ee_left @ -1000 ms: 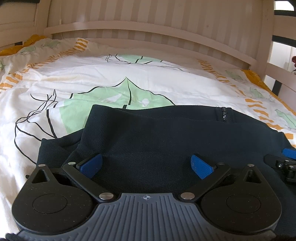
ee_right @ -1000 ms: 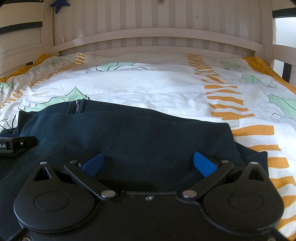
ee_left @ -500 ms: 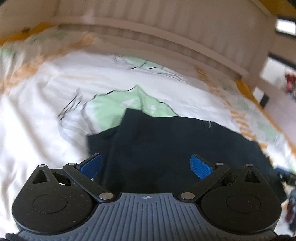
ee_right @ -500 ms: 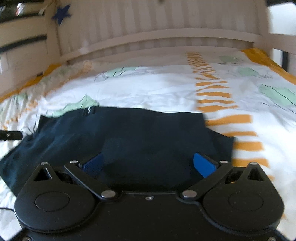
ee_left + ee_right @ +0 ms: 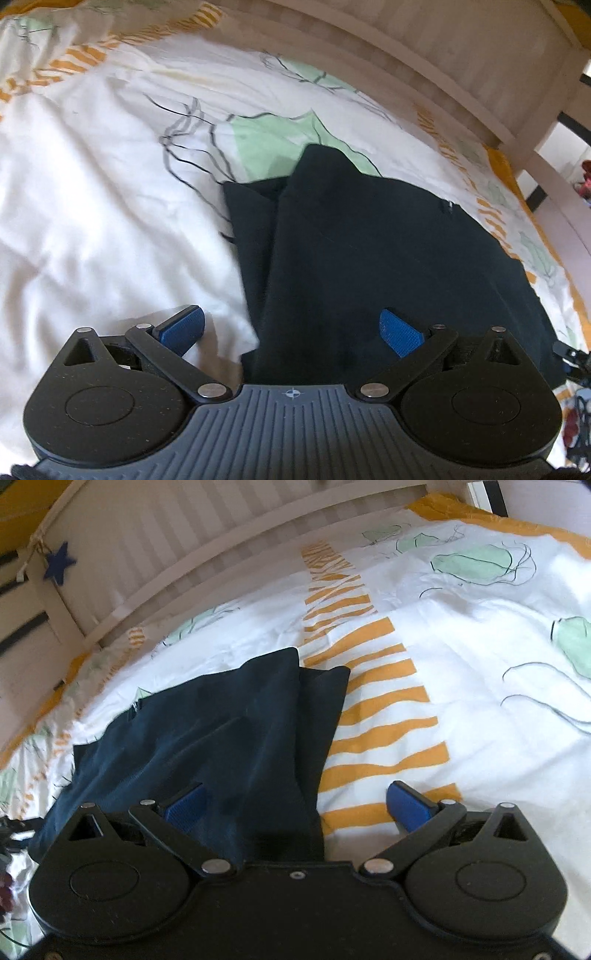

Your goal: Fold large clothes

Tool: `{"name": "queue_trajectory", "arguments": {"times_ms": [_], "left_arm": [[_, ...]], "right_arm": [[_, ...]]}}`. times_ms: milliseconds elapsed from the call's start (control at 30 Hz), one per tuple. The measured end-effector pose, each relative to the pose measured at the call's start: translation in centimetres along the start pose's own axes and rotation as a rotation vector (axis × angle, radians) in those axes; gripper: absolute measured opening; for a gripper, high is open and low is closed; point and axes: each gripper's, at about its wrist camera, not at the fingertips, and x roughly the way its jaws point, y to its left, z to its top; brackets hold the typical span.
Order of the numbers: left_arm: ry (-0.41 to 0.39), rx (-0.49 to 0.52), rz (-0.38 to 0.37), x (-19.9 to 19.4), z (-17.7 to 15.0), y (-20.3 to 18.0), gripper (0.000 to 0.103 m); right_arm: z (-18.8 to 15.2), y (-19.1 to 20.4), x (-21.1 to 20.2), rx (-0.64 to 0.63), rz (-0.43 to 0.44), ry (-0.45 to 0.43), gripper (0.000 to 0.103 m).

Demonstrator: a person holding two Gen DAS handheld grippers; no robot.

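A dark navy garment lies folded in layers on the bed; a small zipper shows on its far side. My left gripper is open above the garment's left edge, one blue pad over the white cover, the other over the cloth. In the right wrist view the same garment lies to the left. My right gripper is open above its right edge, its left pad over the cloth, its right pad over the orange stripes. Neither gripper holds anything.
The bed cover is white with green leaves and orange stripes. A slatted wooden headboard runs along the far side. A blue star hangs on the frame at left. The other gripper's tip shows at the far right.
Both grippers have risen and tilted apart, the left toward the garment's left edge, the right toward its right edge. The garment lies farther below them. Both stayed open.
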Motion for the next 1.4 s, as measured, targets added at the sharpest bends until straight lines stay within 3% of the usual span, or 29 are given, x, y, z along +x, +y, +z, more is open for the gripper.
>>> {"name": "queue_trajectory", "arguments": {"times_ms": [133,500,600,633,700,733,767,833,867,1133,1400], "left_arm": [[0.014,0.016,-0.037,1.7,0.4,-0.8,0.103],[0.005,-0.073,-0.098,3.8,1.8,-1.0,0.102],[0.018,-0.090,-0.164,3.3,1.6,-0.7,0.101],[0.021,-0.106,-0.190,3.1,1.4,-0.6,0.098],[0.012,-0.122,-0.190,2.4,1.0,-0.7,0.083],[0.013,-0.126,-0.172,2.2,0.9,-0.7,0.067],[0.016,-0.131,-0.155,2.1,0.9,-0.7,0.045],[0.023,-0.167,-0.153,1.8,1.0,0.0,0.025],[0.020,-0.198,-0.183,1.6,1.0,0.3,0.021],[-0.046,-0.294,-0.323,-3.0,0.5,-0.5,0.019],[0.027,-0.321,-0.407,-8.1,-3.2,-0.9,0.018]], "right_arm": [[0.4,-0.4,0.7,0.034,0.078,0.013,0.103],[0.6,-1.0,2.4,0.088,0.242,0.012,0.103],[0.7,-0.8,2.8,0.099,0.302,0.030,0.103],[0.6,-0.6,2.8,0.095,0.303,0.035,0.103],[0.5,-0.3,2.7,0.086,0.294,0.046,0.094],[0.5,-0.3,2.7,0.089,0.278,0.052,0.078],[0.5,-0.4,2.7,0.095,0.248,0.060,0.059],[0.6,-0.9,2.7,0.128,0.249,0.073,0.046],[0.6,-1.0,2.6,0.151,0.266,0.075,0.036],[1.3,0.0,-0.4,0.253,0.268,0.071,0.028],[-0.2,-0.2,-6.9,0.250,0.252,0.138,0.027]]}}
